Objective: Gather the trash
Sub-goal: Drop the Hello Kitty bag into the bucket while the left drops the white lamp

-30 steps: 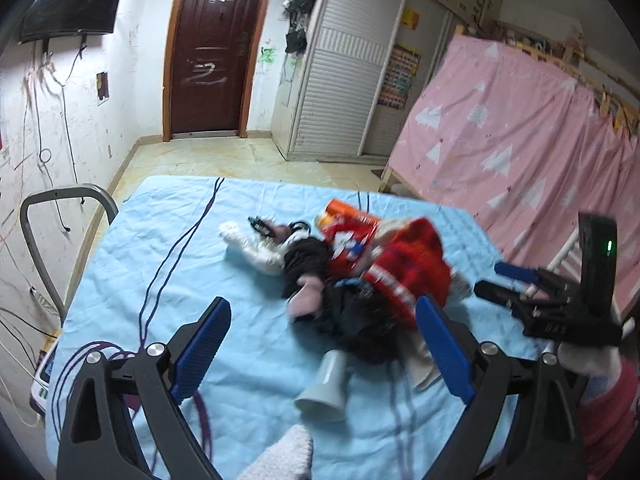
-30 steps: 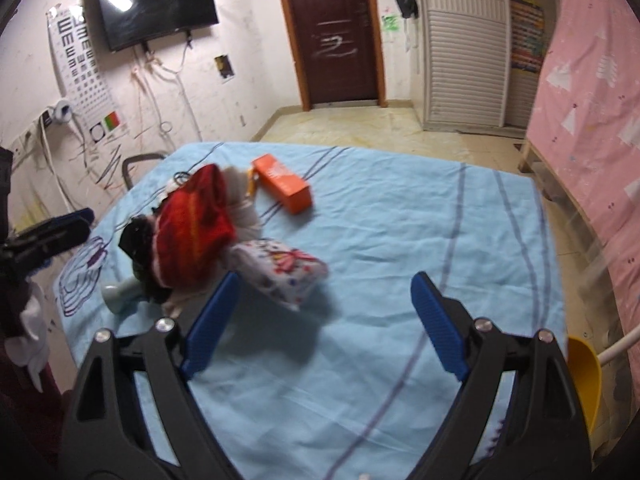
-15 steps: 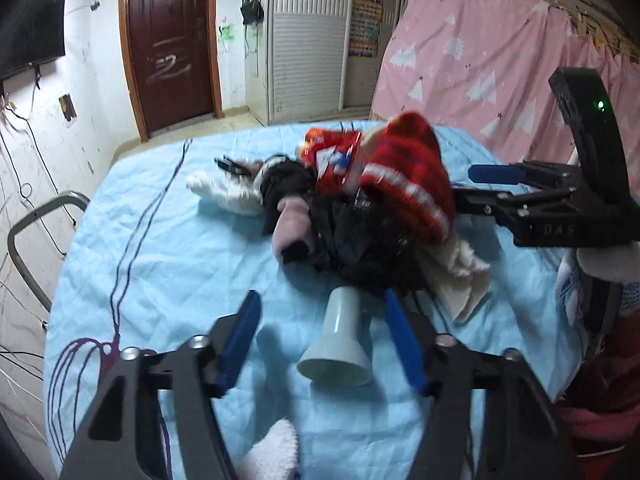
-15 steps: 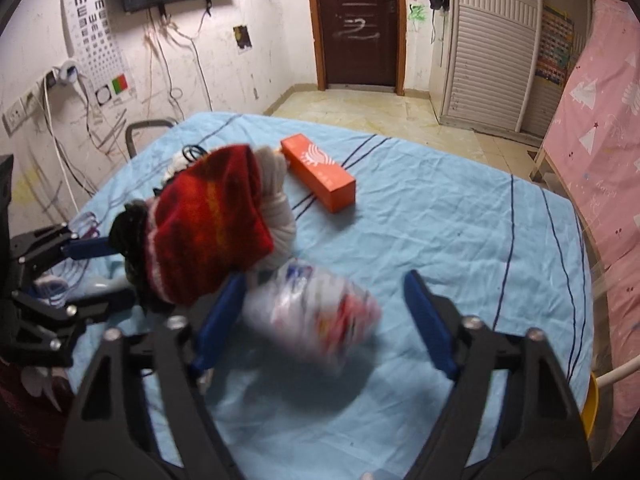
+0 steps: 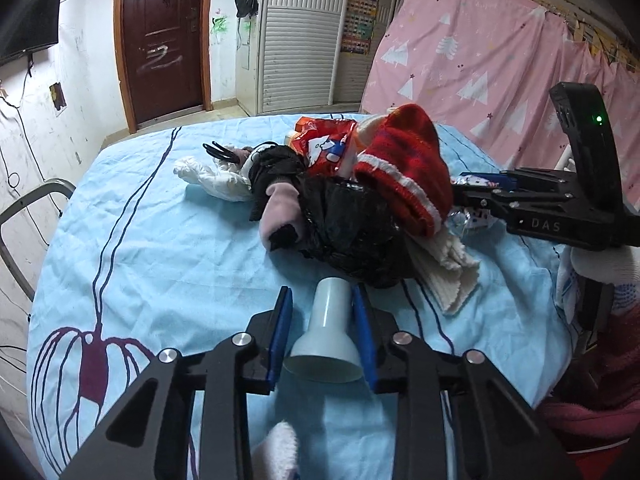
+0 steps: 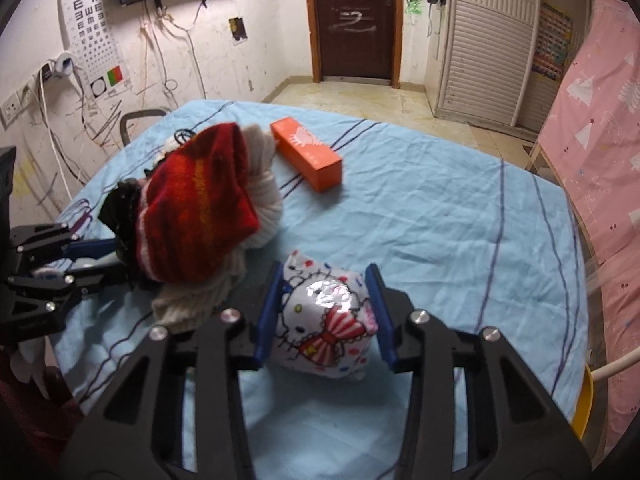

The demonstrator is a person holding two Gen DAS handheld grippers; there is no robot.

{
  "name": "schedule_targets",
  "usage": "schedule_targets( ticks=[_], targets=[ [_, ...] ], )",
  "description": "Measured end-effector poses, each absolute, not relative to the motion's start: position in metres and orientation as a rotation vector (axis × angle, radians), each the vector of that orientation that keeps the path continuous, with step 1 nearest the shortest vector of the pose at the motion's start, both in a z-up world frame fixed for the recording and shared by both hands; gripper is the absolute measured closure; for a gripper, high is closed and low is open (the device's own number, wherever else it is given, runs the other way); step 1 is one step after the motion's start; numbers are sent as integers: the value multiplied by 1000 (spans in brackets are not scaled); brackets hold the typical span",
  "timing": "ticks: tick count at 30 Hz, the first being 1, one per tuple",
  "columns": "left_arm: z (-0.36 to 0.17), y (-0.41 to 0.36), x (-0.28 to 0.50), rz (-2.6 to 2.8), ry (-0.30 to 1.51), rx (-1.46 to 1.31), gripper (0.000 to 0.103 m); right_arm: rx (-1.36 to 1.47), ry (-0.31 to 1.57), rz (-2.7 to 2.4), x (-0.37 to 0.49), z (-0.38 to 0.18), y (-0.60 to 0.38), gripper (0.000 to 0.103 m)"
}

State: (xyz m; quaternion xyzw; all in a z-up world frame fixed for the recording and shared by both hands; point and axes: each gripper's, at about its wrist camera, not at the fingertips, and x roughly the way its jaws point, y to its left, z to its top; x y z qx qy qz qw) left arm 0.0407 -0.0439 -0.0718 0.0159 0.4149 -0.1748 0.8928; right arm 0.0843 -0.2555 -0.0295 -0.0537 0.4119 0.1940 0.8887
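A pale funnel-shaped plastic cup (image 5: 326, 336) lies on the blue bed sheet (image 5: 168, 264). My left gripper (image 5: 320, 295) is closing around it, and both blue pads touch its wide end. A shiny white cartoon-print bag (image 6: 324, 320) sits between the fingers of my right gripper (image 6: 324, 270), whose jaws are closing and pressing its sides. Behind the cup is a heap: a black plastic bag (image 5: 352, 232), a red snack packet (image 5: 324, 148) and a red knitted hat (image 5: 404, 168). An orange box (image 6: 308, 154) lies further up the sheet.
White cloth (image 5: 212, 178) and ribbed cream fabric (image 5: 448, 272) lie around the heap. A metal chair frame (image 5: 24, 208) stands by the bed's left edge, a pink curtain (image 5: 480, 64) on the right. A yellow object (image 6: 582, 404) sits below the bed's right edge.
Both grippers dropped toward the bed and their jaws narrowed. The left one came around the cup, the right one around the cartoon-print bag.
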Motion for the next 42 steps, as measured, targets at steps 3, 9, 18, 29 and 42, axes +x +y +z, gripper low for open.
schedule_targets(
  ticks=[3,9,18,29,42],
  targets=[
    [-66,-44,33,-359,847,31,81,-92,832,397,78,-23,-267,64],
    [-49,-42,17,-354,817,14,81,-24,782,376,68,-10,-297,64],
    [-15,-69,5,-419,764,30,81,68,712,303,47,5,-357,64],
    [18,-154,17,-594,726,63,81,175,663,162,14,3,-448,64],
    [33,-276,41,-781,743,82,81,264,684,56,-4,-32,-528,64]
  ],
)
